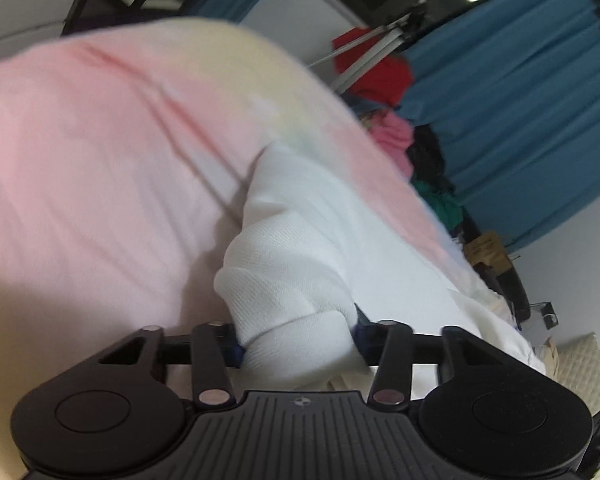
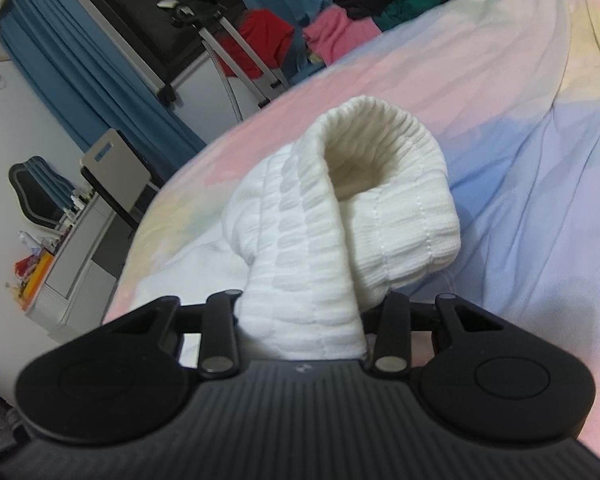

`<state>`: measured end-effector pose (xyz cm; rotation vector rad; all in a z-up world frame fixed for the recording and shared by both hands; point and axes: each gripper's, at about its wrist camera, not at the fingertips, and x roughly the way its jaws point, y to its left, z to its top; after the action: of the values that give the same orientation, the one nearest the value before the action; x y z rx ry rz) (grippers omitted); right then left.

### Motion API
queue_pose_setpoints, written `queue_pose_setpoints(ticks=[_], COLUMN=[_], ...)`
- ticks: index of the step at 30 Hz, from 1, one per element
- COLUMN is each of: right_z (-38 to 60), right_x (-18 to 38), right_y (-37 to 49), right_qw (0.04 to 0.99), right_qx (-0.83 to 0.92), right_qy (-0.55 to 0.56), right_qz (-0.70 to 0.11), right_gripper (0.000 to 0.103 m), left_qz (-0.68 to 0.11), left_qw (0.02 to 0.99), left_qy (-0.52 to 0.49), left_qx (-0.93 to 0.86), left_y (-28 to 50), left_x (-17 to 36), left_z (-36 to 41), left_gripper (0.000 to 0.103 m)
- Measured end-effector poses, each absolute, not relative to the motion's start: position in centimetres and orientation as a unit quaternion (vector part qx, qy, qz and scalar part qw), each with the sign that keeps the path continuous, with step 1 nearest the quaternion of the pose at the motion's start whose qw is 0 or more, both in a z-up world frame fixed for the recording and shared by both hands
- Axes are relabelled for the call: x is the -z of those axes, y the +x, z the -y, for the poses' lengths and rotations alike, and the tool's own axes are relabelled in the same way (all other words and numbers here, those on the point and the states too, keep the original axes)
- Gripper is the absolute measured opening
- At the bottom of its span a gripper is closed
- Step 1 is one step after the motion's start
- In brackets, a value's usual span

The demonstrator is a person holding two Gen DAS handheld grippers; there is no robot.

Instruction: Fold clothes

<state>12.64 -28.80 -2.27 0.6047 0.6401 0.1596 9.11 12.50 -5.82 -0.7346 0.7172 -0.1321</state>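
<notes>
both grippers, left (image 1: 298, 332) & right (image 2: 300, 330), are clamping bunches of the white knit garment (image 2: 340, 216), jaws partly closed, lifting it above the bed (image 2: 520, 184), prob to spread it.

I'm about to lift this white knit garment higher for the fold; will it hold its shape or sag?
Probably sag: the white knit garment already droops in soft folds from the right tongs. Its ribbed cuff looks thick, so that end may hang heavier. The textured knit seems unlikely to slip from the left tongs.

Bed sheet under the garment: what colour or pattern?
Pastel patches of pink, blue and yellow on the bed sheet; right wrist view shows it best.
</notes>
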Motion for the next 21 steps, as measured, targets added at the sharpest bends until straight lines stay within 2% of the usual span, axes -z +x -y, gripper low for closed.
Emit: queue_pose_setpoints(ticks=[6, 10, 16, 21], right_z=[29.4, 32.7, 41.7, 51.3], right_x=[-2.4, -5.3, -10.7, -14.1], right_y=[10.3, 9.6, 11.5, 15.5], right_qw=[0.920, 0.923, 0.928, 0.926], right_qx=[-0.093, -0.088, -0.052, 0.015], right_qy=[0.284, 0.295, 0.313, 0.329], right_qz=[-0.255, -0.230, -0.196, -0.185], right_gripper=[0.038, 0.037, 0.037, 0.037], left_qz=[-0.312, -0.298, -0.293, -0.311], left_qw=[0.880, 0.888, 0.881, 0.873], left_qy=[-0.342, -0.321, -0.314, -0.294], left_qx=[0.106, 0.140, 0.198, 0.233], left_y=[7.3, 8.3, 17.0, 24.5], left_x=[1.3, -3.4, -9.7, -9.8], left_z=[-10.7, -6.6, 5.3, 16.2], left_gripper=[0.039, 0.039, 0.039, 0.039])
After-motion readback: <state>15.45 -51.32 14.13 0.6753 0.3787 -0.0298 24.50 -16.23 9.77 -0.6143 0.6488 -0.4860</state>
